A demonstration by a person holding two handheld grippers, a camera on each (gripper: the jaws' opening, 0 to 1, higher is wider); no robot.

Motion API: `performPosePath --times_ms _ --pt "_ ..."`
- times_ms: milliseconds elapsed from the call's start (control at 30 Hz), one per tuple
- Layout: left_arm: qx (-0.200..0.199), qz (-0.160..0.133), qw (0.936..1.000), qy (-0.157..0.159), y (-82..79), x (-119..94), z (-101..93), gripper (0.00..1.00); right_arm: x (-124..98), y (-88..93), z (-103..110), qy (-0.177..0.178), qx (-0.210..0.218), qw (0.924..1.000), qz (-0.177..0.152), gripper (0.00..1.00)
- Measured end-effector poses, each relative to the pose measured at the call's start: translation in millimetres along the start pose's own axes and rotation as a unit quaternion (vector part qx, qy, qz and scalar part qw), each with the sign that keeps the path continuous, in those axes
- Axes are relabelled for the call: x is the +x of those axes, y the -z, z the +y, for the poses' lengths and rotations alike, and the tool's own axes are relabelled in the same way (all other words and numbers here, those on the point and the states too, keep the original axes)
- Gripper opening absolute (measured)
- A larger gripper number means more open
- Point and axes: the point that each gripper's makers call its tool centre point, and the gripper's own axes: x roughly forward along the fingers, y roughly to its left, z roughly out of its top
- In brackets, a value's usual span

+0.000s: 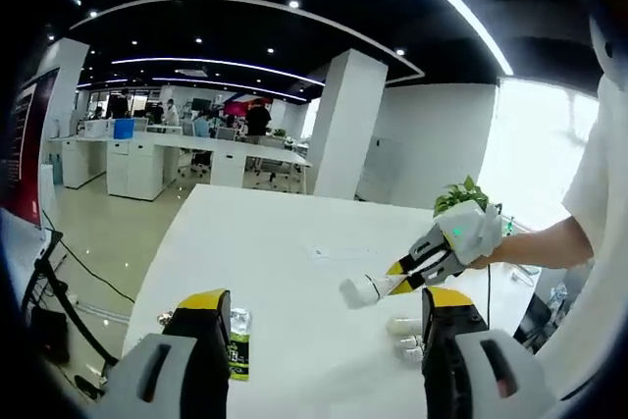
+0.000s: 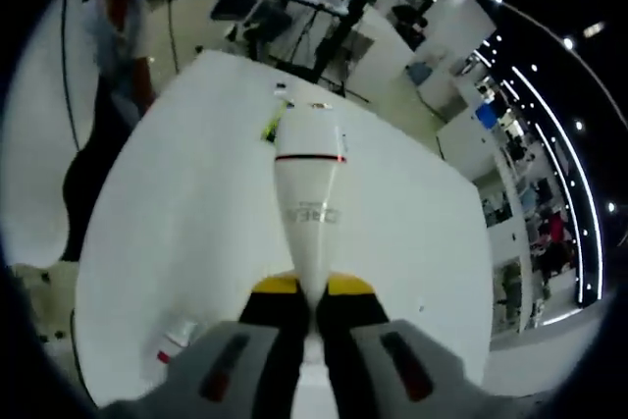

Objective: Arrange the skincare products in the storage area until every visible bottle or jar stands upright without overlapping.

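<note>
1. The big white rectangular table (image 1: 285, 272) is the workspace, and in the left gripper view it runs from 6 o'clock up toward 12.
2. The right gripper (image 2: 312, 303) has its yellow-tipped jaws clamped on the narrow end of a white plastic tube-shaped skincare bottle with a thin red band (image 2: 309, 198). In the right gripper view the bottle points toward 12, lifted off the table. The left gripper view shows the same bottle at about 4 o'clock, lying roughly level in the jaws.
3. The left gripper (image 1: 329, 326) sits at 6 o'clock with its jaws wide apart, holding nothing.
4. A small clear bottle with a green label (image 1: 238, 343) lies flat on the table just beside the left jaw, around 7 o'clock.
5. A cluster of small white bottles (image 1: 404, 338) sits at about 5 o'clock, near the other jaw. I can't tell if they're upright.
6. Looks like the carry step: next the held bottle needs tipping vertical, then setting down on a bare spot apart from the others.
</note>
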Motion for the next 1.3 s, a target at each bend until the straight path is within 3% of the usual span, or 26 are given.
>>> performPosePath --times_ms 167,300,433,633,767,1000,1167,1233,1300 --pt "0.008 0.011 0.9999 0.007 10.2 4 -4.7 0.84 -13 -30.9 4 0.014 -0.054 0.9978 -0.035 0.03" --pt "-0.025 0.022 0.9990 0.030 21.2 5 -13.8 0.76 -17 -42.0 8 0.013 -0.079 0.9957 -0.045 0.03" --pt "-0.043 0.073 0.9947 0.059 41.1 5 -27.1 0.69 -22 -57.3 15 0.007 -0.140 0.9884 -0.057 0.03" --pt "-0.080 0.100 0.9865 0.102 49.9 11 -45.5 0.63 -25 -81.3 31 -0.023 -0.231 0.9700 -0.074 0.03" --pt "-0.095 0.114 0.9820 0.117 55.8 14 -50.6 0.62 -25 -88.3 35 -0.032 -0.251 0.9642 -0.079 0.03" --pt "-0.130 0.129 0.9728 0.142 59.8 17 -56.2 0.53 -24 -105.8 48 -0.054 -0.310 0.9443 -0.095 0.03" --pt "-0.138 0.148 0.9677 0.150 67.0 23 -58.1 0.50 -25 -112.5 54 -0.062 -0.334 0.9350 -0.101 0.04" --pt "-0.147 0.162 0.9619 0.164 70.9 24 -63.4 0.50 -25 -115.2 58 -0.066 -0.359 0.9255 -0.100 0.04" --pt "-0.150 0.172 0.9579 0.175 74.4 26 -67.6 0.50 -26 -116.3 59 -0.067 -0.371 0.9210 -0.099 0.04"
